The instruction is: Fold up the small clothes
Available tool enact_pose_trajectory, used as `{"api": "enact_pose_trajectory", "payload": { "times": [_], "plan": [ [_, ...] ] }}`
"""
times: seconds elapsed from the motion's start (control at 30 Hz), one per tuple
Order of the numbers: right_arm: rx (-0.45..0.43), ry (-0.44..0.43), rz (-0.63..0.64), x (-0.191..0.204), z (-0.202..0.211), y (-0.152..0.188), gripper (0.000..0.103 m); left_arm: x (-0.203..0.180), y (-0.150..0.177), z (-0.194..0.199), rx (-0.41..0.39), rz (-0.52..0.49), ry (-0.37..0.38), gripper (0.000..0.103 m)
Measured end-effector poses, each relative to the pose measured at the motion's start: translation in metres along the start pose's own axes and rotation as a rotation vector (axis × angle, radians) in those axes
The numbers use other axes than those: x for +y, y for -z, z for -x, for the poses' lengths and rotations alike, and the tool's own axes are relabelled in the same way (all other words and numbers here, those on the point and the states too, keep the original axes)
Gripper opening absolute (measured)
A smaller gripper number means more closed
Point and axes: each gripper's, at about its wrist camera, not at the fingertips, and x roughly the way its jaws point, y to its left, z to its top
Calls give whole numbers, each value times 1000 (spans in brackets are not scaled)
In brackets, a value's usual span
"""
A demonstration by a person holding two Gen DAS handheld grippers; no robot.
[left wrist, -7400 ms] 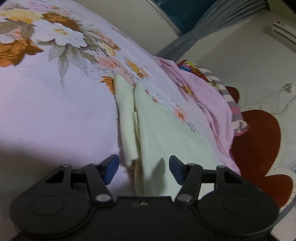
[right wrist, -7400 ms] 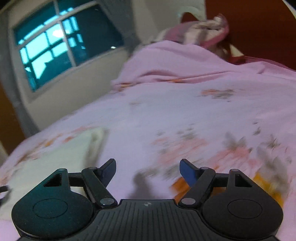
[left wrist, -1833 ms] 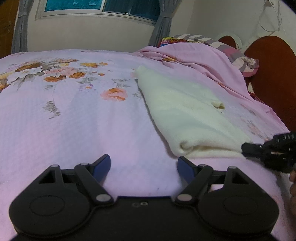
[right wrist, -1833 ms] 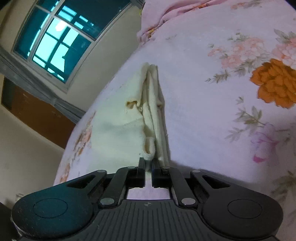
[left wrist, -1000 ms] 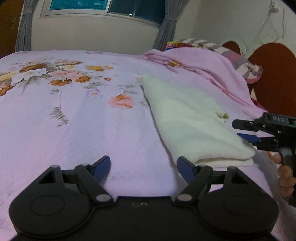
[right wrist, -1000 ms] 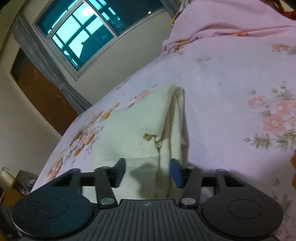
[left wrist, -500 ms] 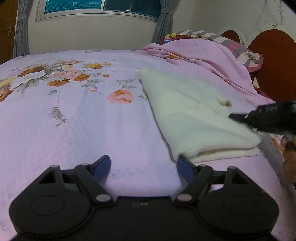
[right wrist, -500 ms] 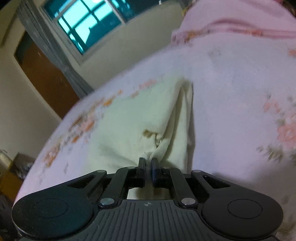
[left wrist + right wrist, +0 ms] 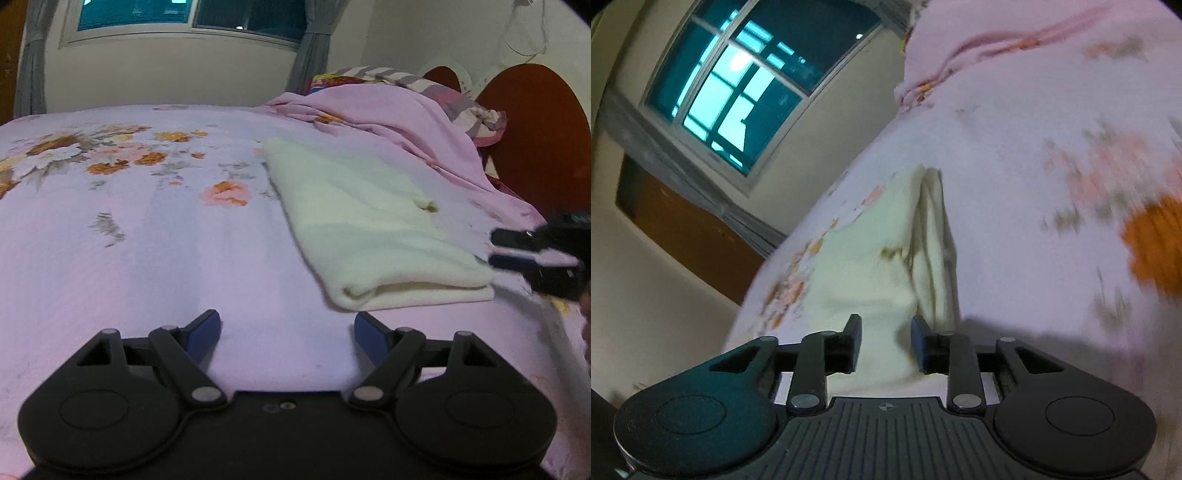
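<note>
A cream folded garment (image 9: 369,229) lies flat on the pink floral bedsheet (image 9: 147,258), with a small brownish spot on top. My left gripper (image 9: 288,332) is open over bare sheet, just short of the garment's near folded edge and a little left of it. My right gripper (image 9: 886,343) is at the garment's (image 9: 871,266) near end. Its jaws are opening, the cloth lies between and under them, and the pads do not press on it. In the left wrist view the right gripper (image 9: 493,249) sits at the garment's right corner.
A bunched pink blanket (image 9: 388,118) and a striped pillow (image 9: 406,79) lie beyond the garment, against a dark red headboard (image 9: 532,140). A window (image 9: 757,81) with grey curtains is in the far wall. A person's hand (image 9: 585,321) shows at the right edge.
My right gripper was shut on the garment's near edge half a second ago; now its jaws stand apart, and it has rolled and shifted sideways. The left gripper has not moved.
</note>
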Motion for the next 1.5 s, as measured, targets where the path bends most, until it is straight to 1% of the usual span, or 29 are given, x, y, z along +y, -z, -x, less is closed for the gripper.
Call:
{"api": "enact_pose_trajectory", "payload": {
  "times": [0.03, 0.1, 0.17, 0.23, 0.3, 0.37, 0.47, 0.53, 0.57, 0.63, 0.67, 0.7, 0.73, 0.8, 0.9, 1.0, 1.03, 1.07, 1.1, 1.13, 1.17, 1.2, 1.23, 1.27, 1.37, 1.4, 1.43, 1.47, 1.5],
  "plan": [
    [2, -13, -31, -2, 3, 5, 38, -4, -1, -2, 0, -8, 7, 79],
    [5, -34, -103, -9, 9, 15, 41, -11, -2, -7, 3, -24, 15, 79],
    [22, -53, -152, -13, 5, 19, 42, -19, -2, -10, 5, -39, 15, 79],
    [21, -59, -168, -16, -2, 19, 42, -22, -3, -11, 2, -44, 8, 79],
    [18, -78, -187, -15, -11, 19, 42, -20, -2, -9, -10, -26, 16, 79],
    [8, -75, -204, -20, -16, 18, 42, -17, -1, -9, -14, -11, 12, 79],
    [-7, -119, -267, -29, -19, 17, 42, -15, 0, -11, -15, 0, 20, 80],
    [-17, -160, -275, -29, -22, 17, 42, -15, 1, -11, -18, -2, 19, 80],
    [-22, -159, -264, -28, -24, 17, 42, -16, 2, -11, -20, -4, 18, 80],
    [-15, -113, -229, -25, -33, 17, 41, -17, 2, -11, -23, -6, 15, 80],
    [-9, -108, -216, -22, -38, 16, 41, -18, 1, -10, -26, -5, 11, 79],
    [-1, -98, -193, -16, -43, 14, 38, -19, 0, -9, -35, -1, 13, 79],
    [-2, -105, -163, -7, -46, 11, 7, -21, -1, -8, -42, 1, 23, 79],
    [-36, -172, -144, 8, -42, 6, 6, -27, -4, -9, -55, -12, 18, 79],
    [-98, -239, -116, 35, -31, -8, 6, -35, -10, -14, -77, -15, 7, 79],
    [-94, -260, -97, 48, -30, -15, 6, -41, -17, -24, -89, -8, -14, 79],
    [-89, -260, -87, 49, -31, -15, 6, -42, -19, -27, -90, -6, -20, 79],
    [-93, -247, -78, 48, -30, -13, 6, -44, -21, -30, -99, -26, -44, 79],
    [-105, -239, -86, 43, -28, -12, 6, -44, -20, -30, -112, -54, -115, 78],
    [-122, -226, -102, 35, -29, -12, 6, -41, -18, -29, -114, -73, -166, 79],
    [-133, -193, -118, 28, -27, -12, 6, -32, -15, -25, -110, -47, -172, 79],
    [-128, -183, -136, 22, -26, -11, 6, -23, -11, -21, -113, -14, -164, 79],
    [-112, -192, -147, 15, -26, -8, 6, -16, -8, -19, -100, 6, -163, 79],
    [-101, -186, -140, 12, -28, -4, 6, -9, -6, -19, -79, 31, -147, 79],
    [-87, -195, -161, 7, -31, 7, 6, 0, -8, -17, -72, 87, -114, 81],
    [-88, -181, -158, 5, -31, 11, 6, 4, -8, -17, -55, 121, -105, 81],
    [-82, -160, -159, 3, -32, 16, 6, 9, -5, -16, -46, 159, -87, 81],
    [-67, -100, -152, -2, -35, 21, 6, 12, -2, -11, -42, 171, -73, 81],
    [-38, -41, -168, -10, -39, 26, 6, 13, 1, -5, -44, 160, -74, 81]
  ]
}}
